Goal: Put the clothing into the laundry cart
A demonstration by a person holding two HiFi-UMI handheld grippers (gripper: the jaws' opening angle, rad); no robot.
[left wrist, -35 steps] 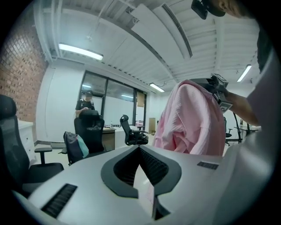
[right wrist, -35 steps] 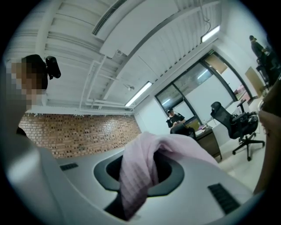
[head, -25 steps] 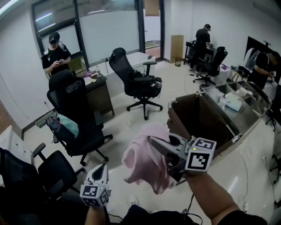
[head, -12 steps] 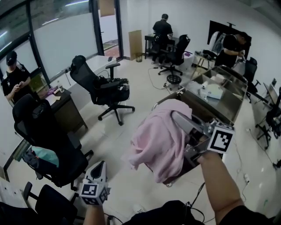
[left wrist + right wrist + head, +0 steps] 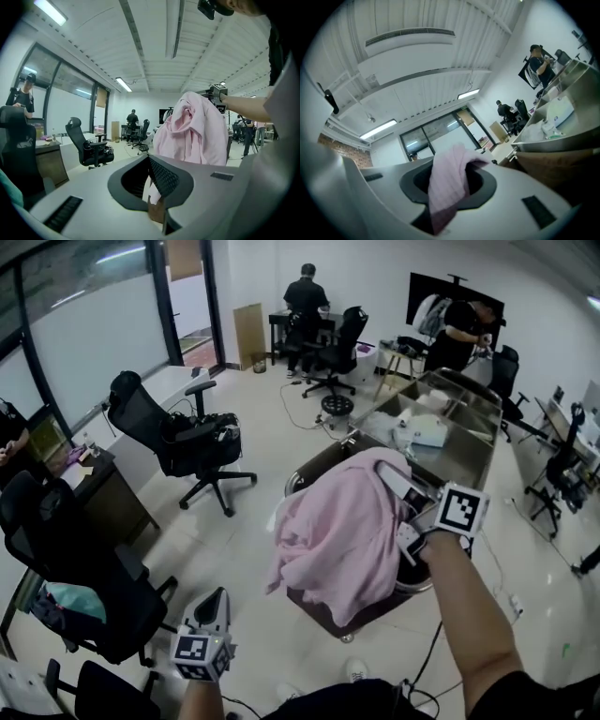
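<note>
A pink garment (image 5: 337, 531) hangs bunched from my right gripper (image 5: 386, 472), which is shut on its upper fold. It drapes over the near end of the laundry cart (image 5: 302, 478), a brown-lined bin with a metal rim. In the right gripper view a strip of the pink cloth (image 5: 445, 187) is pinched between the jaws, with the cart's brown wall (image 5: 562, 161) below to the right. My left gripper (image 5: 216, 598) is low at the bottom left, jaws together and holding nothing. Its own view looks at the hanging garment (image 5: 194, 129) and the right gripper (image 5: 213, 93).
A stainless steel table (image 5: 473, 442) with a white item (image 5: 424, 432) adjoins the cart's far side. Black office chairs (image 5: 178, 437) (image 5: 75, 568) and a desk (image 5: 103, 493) stand to the left. People work at the back (image 5: 305, 301) (image 5: 459, 324). A cable (image 5: 427, 652) trails on the floor.
My right gripper has carried the pink garment rightward and forward, from beside the cart to over its near end. The cart now sits closer and more central. The left gripper stays low.
</note>
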